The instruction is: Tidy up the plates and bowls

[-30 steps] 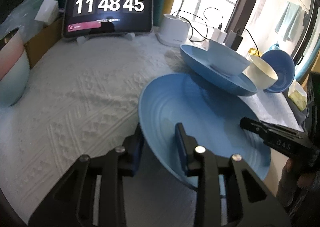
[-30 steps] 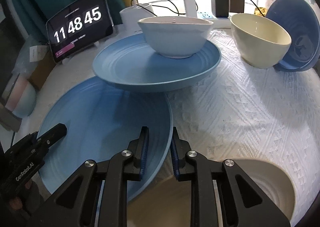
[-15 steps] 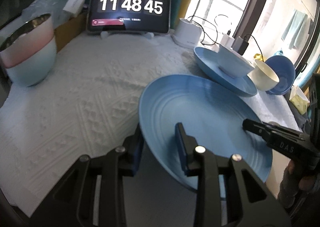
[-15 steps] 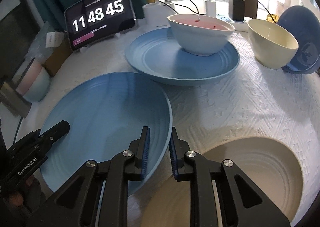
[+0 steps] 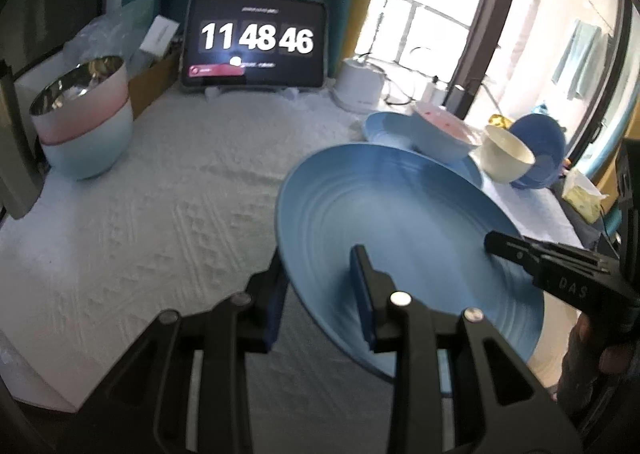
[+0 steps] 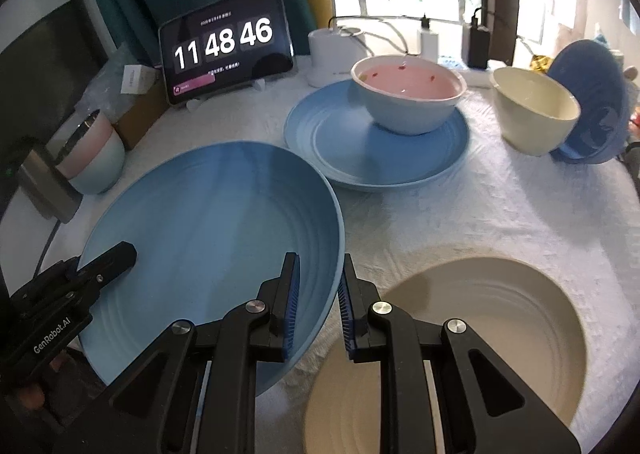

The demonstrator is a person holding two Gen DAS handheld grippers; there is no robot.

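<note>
A large blue plate [image 5: 400, 238] [image 6: 208, 221] is held in the air between both grippers, tilted. My left gripper [image 5: 320, 290] is shut on its left rim. My right gripper [image 6: 318, 306] is shut on its right rim. A cream plate [image 6: 472, 342] lies on the white cloth under the right gripper. A second blue plate [image 6: 344, 149] further back carries a pale blue bowl with a pink inside [image 6: 408, 93]. A cream bowl [image 6: 532, 109] leans on a dark blue bowl [image 6: 592, 101] at the right.
Stacked pink and pale blue bowls [image 5: 80, 117] stand at the left. A tablet clock [image 5: 256, 45], a white canister [image 5: 360, 89] and chargers with cables [image 6: 428, 37] line the back. A cardboard box [image 5: 152, 81] sits at the back left.
The blue plate has been lifted higher and towards me, away from the second blue plate. Both grippers rose with it, and more of the cream plate shows.
</note>
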